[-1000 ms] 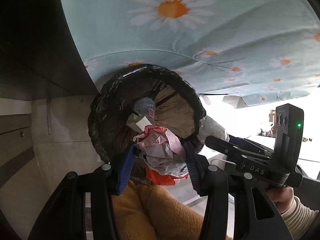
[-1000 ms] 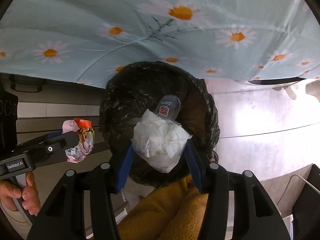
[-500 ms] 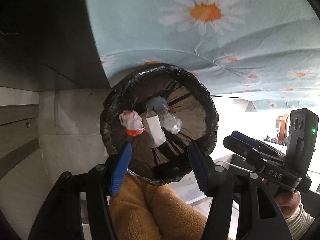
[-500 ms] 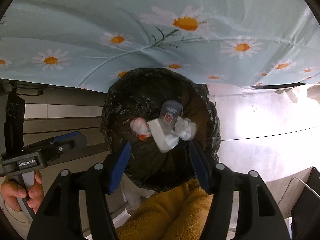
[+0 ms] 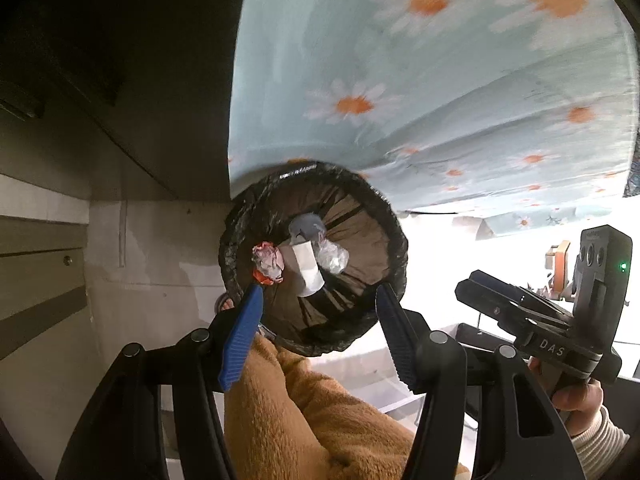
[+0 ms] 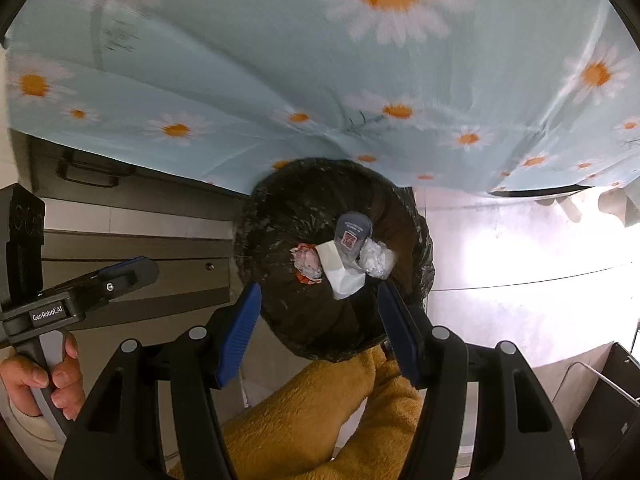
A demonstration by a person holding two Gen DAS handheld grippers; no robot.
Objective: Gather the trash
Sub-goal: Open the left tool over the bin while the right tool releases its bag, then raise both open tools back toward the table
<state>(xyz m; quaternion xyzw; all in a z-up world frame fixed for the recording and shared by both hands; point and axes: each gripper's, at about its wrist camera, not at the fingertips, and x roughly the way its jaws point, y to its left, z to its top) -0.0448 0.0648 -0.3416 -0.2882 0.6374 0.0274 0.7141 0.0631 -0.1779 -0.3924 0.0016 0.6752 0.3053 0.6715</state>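
A round bin lined with a black bag stands on the floor below both grippers. Inside lie a crumpled pink and red wrapper, a white carton, a grey cup and a clear plastic wad. My left gripper is open and empty above the bin; it also shows in the right wrist view. My right gripper is open and empty above the bin; it also shows in the left wrist view.
A light blue daisy tablecloth hangs over the table edge just behind the bin. My orange fleece trousers are under the grippers. Grey cabinet fronts are to the left. A dark wire-framed object stands at the lower right.
Both grippers opened and dropped their loads: the pink wrapper and the clear plastic wad now lie in the bin. Both grippers have since risen away from the bin.
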